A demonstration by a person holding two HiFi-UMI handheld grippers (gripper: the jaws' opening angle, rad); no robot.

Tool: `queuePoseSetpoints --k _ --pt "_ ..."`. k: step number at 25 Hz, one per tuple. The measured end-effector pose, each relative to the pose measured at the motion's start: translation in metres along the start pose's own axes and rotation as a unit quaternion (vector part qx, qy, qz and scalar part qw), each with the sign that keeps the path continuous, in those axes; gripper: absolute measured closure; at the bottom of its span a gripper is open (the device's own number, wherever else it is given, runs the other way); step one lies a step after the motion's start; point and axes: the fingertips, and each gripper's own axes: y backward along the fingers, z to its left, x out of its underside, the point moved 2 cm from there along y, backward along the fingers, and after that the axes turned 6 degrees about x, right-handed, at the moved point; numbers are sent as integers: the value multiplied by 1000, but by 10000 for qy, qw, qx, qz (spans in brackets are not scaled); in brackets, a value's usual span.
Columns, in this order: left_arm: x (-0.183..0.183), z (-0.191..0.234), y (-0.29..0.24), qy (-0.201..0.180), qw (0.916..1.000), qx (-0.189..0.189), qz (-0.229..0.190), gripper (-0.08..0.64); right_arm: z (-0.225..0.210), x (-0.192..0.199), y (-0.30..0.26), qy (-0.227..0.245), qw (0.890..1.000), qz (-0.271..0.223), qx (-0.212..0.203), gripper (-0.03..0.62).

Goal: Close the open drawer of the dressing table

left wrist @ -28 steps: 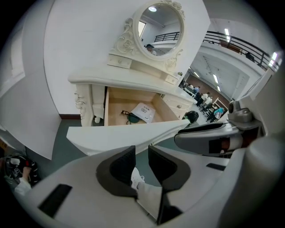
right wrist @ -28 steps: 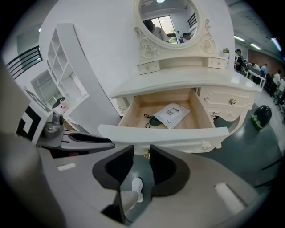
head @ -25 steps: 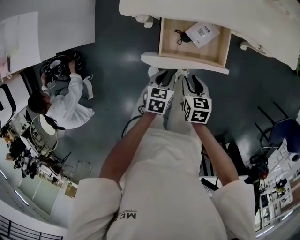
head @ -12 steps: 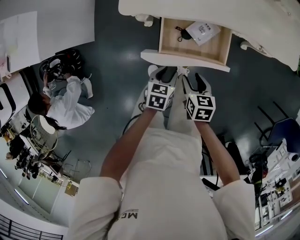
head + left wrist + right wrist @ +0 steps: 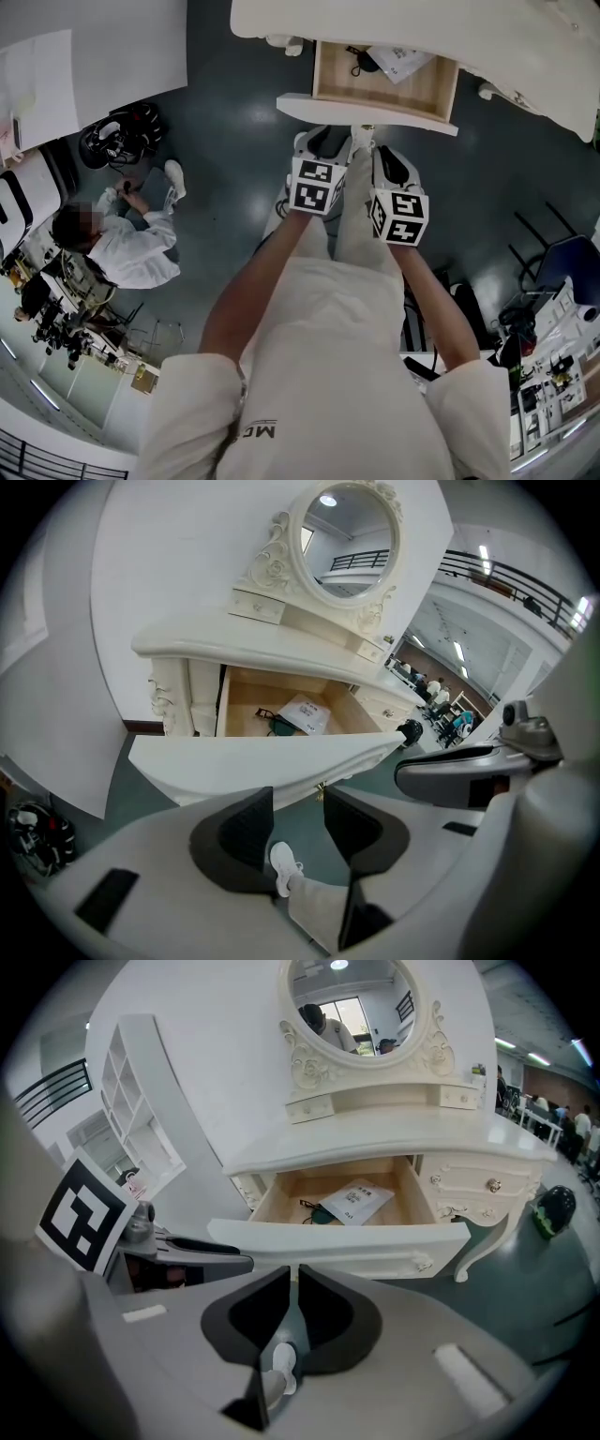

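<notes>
Drawer (image 5: pixel 367 115) sits further under the counter (image 5: pixel 422 33) than a second ago, roughly half still out. Right gripper (image 5: pixel 292 1288) jaws have just been closing, nearly clenched on nothing. Left gripper (image 5: pixel 298 803) jaws gape, empty, at the front panel. Glossy white outside, pale bare wood inside, flat packet (image 5: pixel 356 1200).

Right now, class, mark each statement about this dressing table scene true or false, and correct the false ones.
1. The drawer of the dressing table is pushed fully shut. False: it stands open.
2. A white packet lies inside the drawer. True.
3. The right claw has its jaws wide apart. False: they have just been closing and stand close together, with nothing between them.
4. A mirror stands on the dressing table. True.
</notes>
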Motion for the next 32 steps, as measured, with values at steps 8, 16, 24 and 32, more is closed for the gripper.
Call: queuePoseSetpoints --k 8,16,24,32 --pt "-17 8 -5 -6 10000 -66 -71 407 -2 -17 -3 -15 9999 -76 -80 568" --pt "-33 14 -15 -22 9999 -139 -100 407 -13 -32 -10 26 9998 -135 -109 568" --pt "-46 20 -19 26 9996 -222 -167 407 -15 -44 -14 121 9997 -143 -156 578" --pt "-64 26 -27 38 9992 -305 -269 407 -23 -54 -18 134 9996 -161 -177 588"
